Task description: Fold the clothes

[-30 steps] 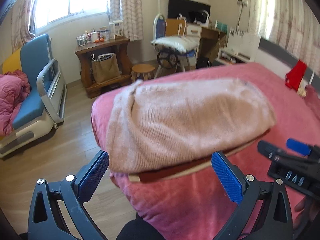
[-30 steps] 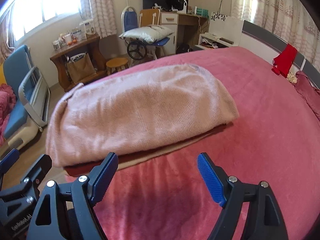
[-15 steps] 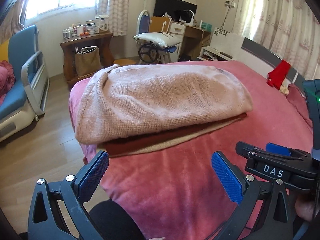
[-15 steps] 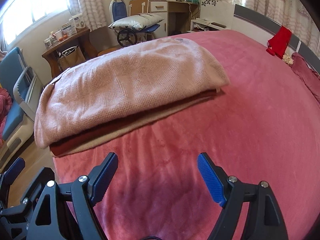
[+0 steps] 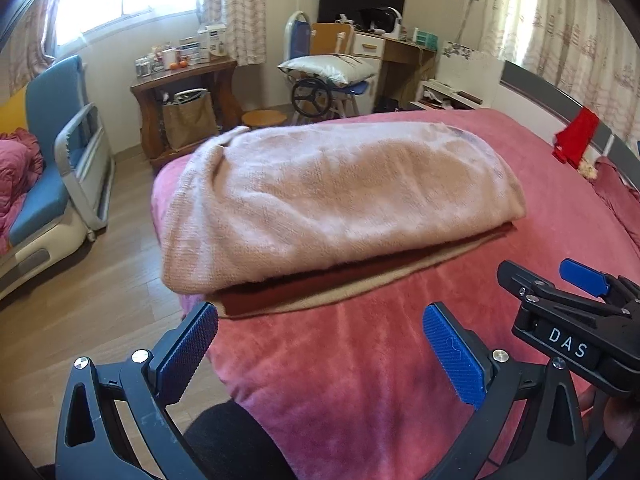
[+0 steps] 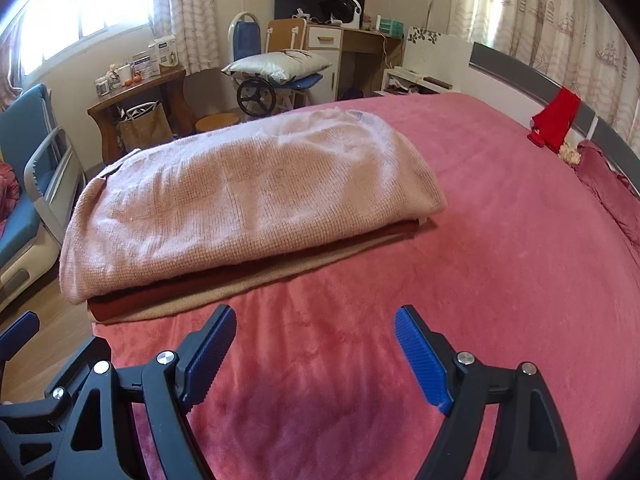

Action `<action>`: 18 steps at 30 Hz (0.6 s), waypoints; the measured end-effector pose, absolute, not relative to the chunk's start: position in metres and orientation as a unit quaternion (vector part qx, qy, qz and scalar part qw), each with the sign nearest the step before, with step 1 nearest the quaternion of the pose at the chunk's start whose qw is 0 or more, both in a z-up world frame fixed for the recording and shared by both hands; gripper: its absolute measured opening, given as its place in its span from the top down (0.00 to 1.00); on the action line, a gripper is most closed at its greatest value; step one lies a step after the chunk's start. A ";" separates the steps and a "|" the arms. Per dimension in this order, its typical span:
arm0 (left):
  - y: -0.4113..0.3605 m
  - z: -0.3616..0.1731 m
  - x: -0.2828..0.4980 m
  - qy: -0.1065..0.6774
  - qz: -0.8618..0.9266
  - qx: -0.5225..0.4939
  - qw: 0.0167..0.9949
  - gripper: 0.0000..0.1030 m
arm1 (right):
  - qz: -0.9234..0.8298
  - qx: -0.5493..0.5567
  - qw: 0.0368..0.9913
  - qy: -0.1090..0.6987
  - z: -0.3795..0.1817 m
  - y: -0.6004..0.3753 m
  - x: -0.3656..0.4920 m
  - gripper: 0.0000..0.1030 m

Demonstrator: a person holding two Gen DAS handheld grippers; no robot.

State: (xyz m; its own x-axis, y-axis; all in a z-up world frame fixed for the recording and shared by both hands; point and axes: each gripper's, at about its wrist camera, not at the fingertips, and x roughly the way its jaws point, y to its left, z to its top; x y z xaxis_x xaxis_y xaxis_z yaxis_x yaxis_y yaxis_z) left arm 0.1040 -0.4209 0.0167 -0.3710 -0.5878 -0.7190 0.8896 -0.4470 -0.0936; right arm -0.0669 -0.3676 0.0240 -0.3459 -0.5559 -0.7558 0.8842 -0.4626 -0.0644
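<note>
A folded pale pink knit sweater (image 5: pixel 336 196) (image 6: pixel 248 200) lies on top of a stack on the bed, over a dark red garment (image 5: pixel 320 284) (image 6: pixel 224 280) and a tan one (image 6: pixel 280 276). My left gripper (image 5: pixel 320 344) hangs open just short of the stack's near edge, nothing between its blue pads. My right gripper (image 6: pixel 316 344) is also open and empty, a little back from the stack over bare blanket. In the left wrist view the right gripper's body (image 5: pixel 576 320) shows at the right edge.
The bed is covered by a pink blanket (image 6: pixel 500 260). A red cloth (image 6: pixel 556 116) hangs on the headboard at the far right. Beyond the bed's left edge are wooden floor, a blue armchair (image 5: pixel 52 152), a wooden side table (image 5: pixel 184 96) and a wheelchair with a pillow (image 6: pixel 276 68).
Both grippers have drawn back from the folded stack, so more bare blanket shows in front of them. The stack lies still and both stay open.
</note>
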 end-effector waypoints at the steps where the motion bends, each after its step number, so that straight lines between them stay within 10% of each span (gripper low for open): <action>1: -0.423 0.018 0.105 0.243 -0.790 0.310 0.471 0.00 | -0.781 0.336 0.466 0.245 0.025 -0.373 -0.066 0.19; 18: -0.449 0.025 0.118 0.259 -0.767 0.309 0.499 0.00 | -0.766 0.313 0.492 0.269 0.035 -0.415 -0.046 0.19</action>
